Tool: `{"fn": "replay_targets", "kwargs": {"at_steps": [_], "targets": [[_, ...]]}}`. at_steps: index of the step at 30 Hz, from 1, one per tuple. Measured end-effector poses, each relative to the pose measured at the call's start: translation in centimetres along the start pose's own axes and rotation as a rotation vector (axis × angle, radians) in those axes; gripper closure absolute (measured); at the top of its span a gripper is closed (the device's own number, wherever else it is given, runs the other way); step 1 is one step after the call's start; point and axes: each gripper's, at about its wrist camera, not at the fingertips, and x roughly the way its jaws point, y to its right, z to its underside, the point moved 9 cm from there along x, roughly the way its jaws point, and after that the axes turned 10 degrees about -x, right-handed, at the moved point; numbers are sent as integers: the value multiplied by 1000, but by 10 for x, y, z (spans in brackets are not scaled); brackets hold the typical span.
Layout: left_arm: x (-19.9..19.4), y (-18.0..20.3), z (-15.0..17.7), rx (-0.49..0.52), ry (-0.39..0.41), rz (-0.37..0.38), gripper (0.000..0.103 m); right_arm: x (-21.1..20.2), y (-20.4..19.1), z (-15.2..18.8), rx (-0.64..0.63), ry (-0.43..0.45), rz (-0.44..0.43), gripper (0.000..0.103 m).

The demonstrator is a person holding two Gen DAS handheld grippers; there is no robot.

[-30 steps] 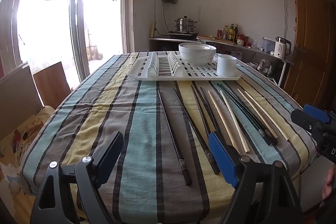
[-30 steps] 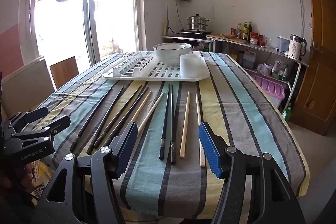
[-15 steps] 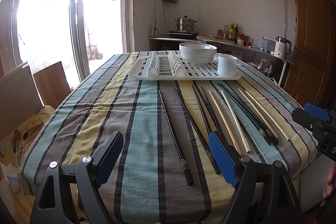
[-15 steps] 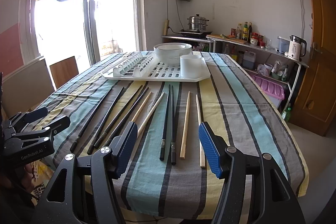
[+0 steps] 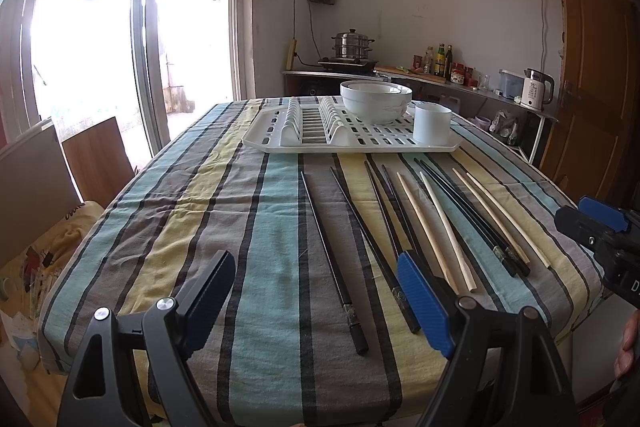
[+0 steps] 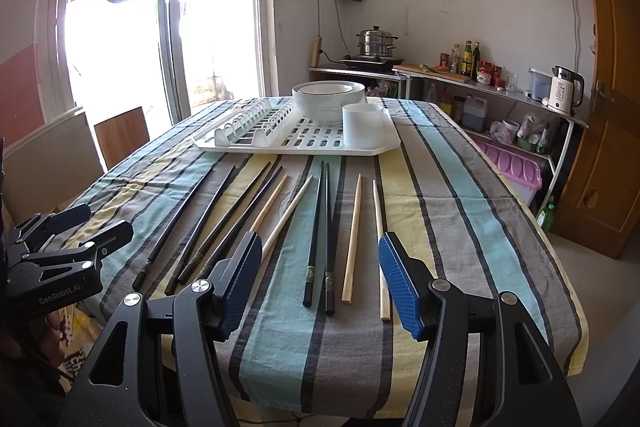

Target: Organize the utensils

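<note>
Chopsticks (image 6: 320, 223) lie in a row on the striped cloth (image 6: 448, 211) over the counter, all pointing away toward the white rack (image 6: 304, 143) at the far end. Going left to right in the right wrist view, there are four black sticks (image 6: 208, 223), two pale wood ones (image 6: 280, 219), a black pair side by side, then two more pale wood sticks (image 6: 354, 239).

Past them, a bowl (image 6: 328, 101) and a white cup (image 6: 362, 125) stand on the rack.

The left gripper (image 5: 316, 303) is wide open and holds nothing. It hangs over the near edge of the counter, with a lone black stick (image 5: 332, 255) running between its fingers.

The right gripper (image 6: 320, 287) is also wide open and empty. The black pair and one wood stick end right between its fingers, so I think this hand is nearer to a good grab. Each stick's long side runs straight ahead from the fingers.

The near ends of some sticks hide behind the blue finger pads (image 6: 400, 291). I cannot tell if the sticks touch each other where they sit close.
</note>
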Motion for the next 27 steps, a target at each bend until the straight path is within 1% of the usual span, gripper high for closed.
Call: {"fn": "replay_targets", "kwargs": {"at_steps": [27], "targets": [[0, 5, 4, 9, -6, 8, 19, 2, 1, 0, 2, -2, 0, 42]]}}
